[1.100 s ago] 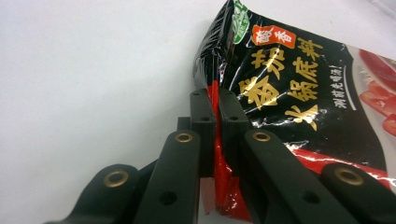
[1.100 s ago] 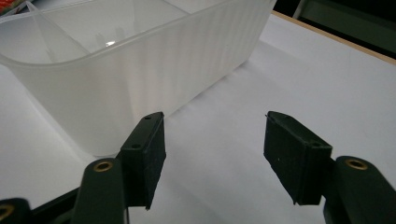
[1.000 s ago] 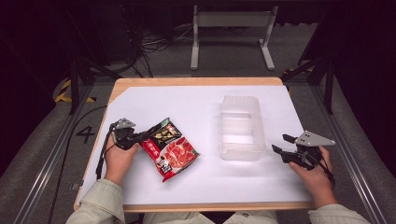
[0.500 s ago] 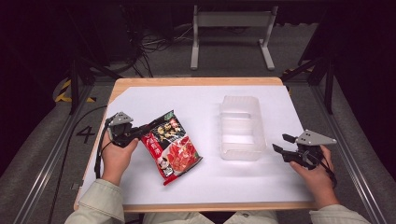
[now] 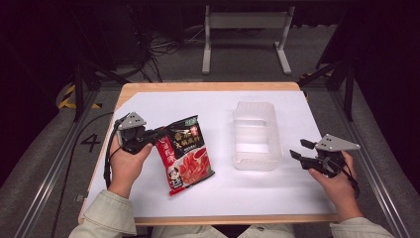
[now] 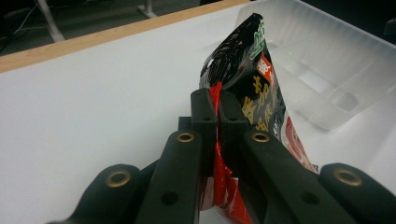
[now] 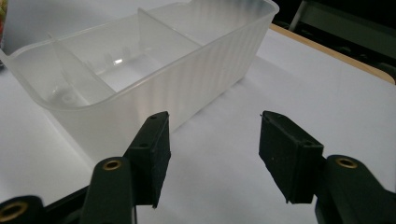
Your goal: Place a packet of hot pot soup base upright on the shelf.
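A red and black snack bag [image 5: 187, 154] hangs tilted left of centre, its lower end near the white table top. My left gripper [image 5: 161, 133] is shut on the bag's upper left edge. In the left gripper view the red seam of the bag [image 6: 254, 70] is pinched between the two jaws of the left gripper [image 6: 215, 100]. A clear plastic container [image 5: 255, 108] with dividers stands right of centre. My right gripper [image 5: 297, 149] stands open just right of it, and its jaws have just been closing slightly with nothing between them. The right gripper [image 7: 212, 140] faces the container's wall [image 7: 187, 74].
The white sheet [image 5: 148, 101] covers a wooden table with its edge showing at the back [image 5: 208, 86]. Beyond it stand a metal stand [image 5: 245, 29] and cables on the dark floor. Rails run along both sides of the table.
My left hand has risen and lifted the bag's gripped edge off the table, so the bag now hangs steeper. The right hand has stayed where it was.
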